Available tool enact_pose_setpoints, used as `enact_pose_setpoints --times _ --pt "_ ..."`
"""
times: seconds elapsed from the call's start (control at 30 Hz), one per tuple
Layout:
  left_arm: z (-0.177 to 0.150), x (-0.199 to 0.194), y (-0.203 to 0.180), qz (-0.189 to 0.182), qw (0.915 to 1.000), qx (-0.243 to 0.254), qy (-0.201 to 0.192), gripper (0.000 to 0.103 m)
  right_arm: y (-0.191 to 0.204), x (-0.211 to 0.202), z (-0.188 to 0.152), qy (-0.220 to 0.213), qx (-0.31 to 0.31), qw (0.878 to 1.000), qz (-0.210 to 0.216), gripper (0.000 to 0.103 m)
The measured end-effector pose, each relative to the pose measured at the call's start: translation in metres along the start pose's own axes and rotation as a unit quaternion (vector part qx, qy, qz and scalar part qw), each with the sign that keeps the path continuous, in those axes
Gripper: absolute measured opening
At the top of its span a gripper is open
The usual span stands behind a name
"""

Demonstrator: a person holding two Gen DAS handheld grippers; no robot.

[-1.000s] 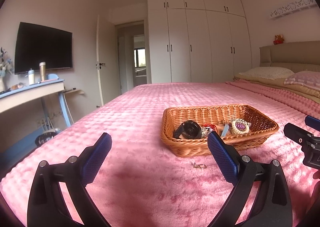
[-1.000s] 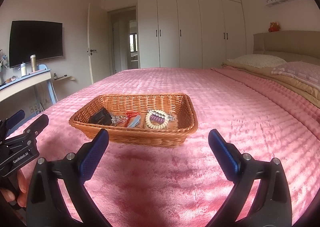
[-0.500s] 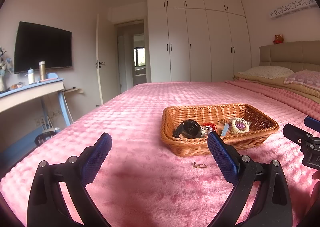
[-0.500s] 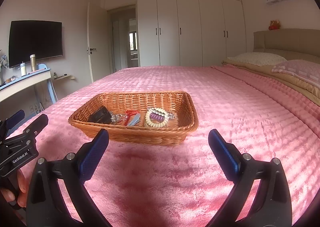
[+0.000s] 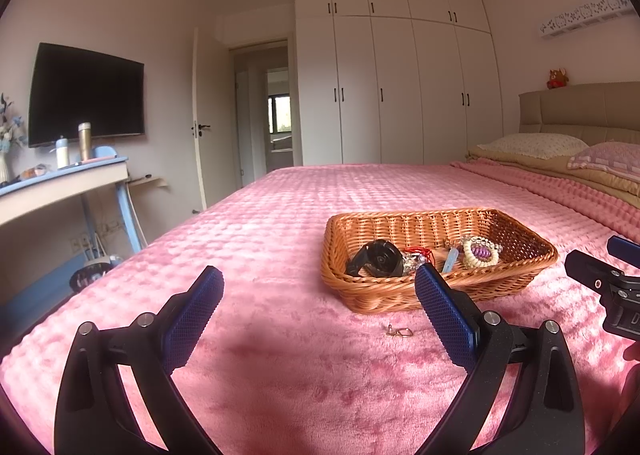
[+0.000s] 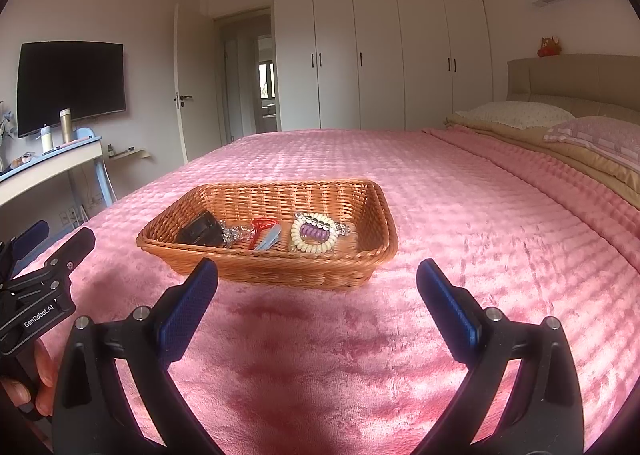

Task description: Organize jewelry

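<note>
A wicker basket (image 5: pixel 516 275) (image 6: pixel 376 223) sits on the pink bedspread. It holds a black watch (image 5: pixel 378 259) (image 6: pixel 200 233), a silvery chain (image 6: pixel 234 233), a red piece (image 6: pixel 262 225), a blue clip (image 6: pixel 270 241) and a cream bead bracelet around a purple coil (image 5: pixel 480 253) (image 6: pixel 314 233). A small metal earring (image 5: pixel 400 331) lies on the bedspread in front of the basket. My left gripper (image 5: pixel 320 311) is open and empty, just short of the earring. My right gripper (image 6: pixel 318 303) is open and empty in front of the basket.
The pink bedspread (image 5: pixel 280 215) stretches ahead to white wardrobes (image 5: pixel 400 87). Pillows (image 6: pixel 520 115) and a headboard lie at the right. A desk (image 5: pixel 60 183) with bottles and a wall television (image 5: pixel 84 95) stand at the left.
Both views have shifted only slightly; the basket sits a little nearer in the right wrist view. Both grippers stay open and empty.
</note>
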State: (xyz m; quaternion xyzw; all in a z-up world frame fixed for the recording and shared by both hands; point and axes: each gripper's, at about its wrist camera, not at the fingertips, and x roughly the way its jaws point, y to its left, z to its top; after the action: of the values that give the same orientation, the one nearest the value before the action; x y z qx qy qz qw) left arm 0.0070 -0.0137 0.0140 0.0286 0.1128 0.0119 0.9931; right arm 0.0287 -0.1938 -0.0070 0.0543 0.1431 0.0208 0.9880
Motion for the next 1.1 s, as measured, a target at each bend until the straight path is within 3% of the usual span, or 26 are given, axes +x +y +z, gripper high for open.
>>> enact_pose_setpoints --times 1.1 --pt "0.0 -0.0003 0.0009 -0.002 1.0 0.0 0.001 0.095 -0.0007 0.0014 -0.0002 0.006 -0.001 1.0 0.005 0.095"
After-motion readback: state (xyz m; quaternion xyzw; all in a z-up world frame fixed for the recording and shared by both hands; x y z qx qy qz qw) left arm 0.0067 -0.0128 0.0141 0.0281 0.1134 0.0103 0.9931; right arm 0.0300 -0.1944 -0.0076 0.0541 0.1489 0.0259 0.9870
